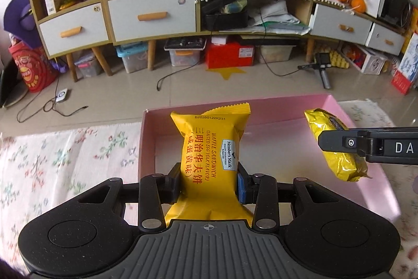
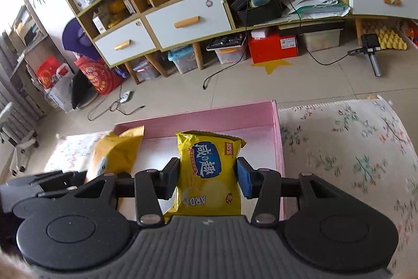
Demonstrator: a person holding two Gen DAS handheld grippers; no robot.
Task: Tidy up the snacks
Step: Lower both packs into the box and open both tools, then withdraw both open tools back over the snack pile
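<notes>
Pink box (image 1: pixel 337 106) looks empty (its near floor is hidden); my left fingers (image 1: pixel 209 181) grip the waffle pack (image 1: pixel 209 145), my right fingers (image 2: pixel 207 178) the biscuit pack (image 2: pixel 206 169), neither dropped in yet.

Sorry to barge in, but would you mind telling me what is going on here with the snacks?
A person is sorting snacks with two hand-held grippers. The left gripper is shut on a yellow waffle pack, and the right gripper is shut on a yellow chip bag. Both snacks hang above an open pink box on a floral cloth. Neither has been let go yet.
</notes>
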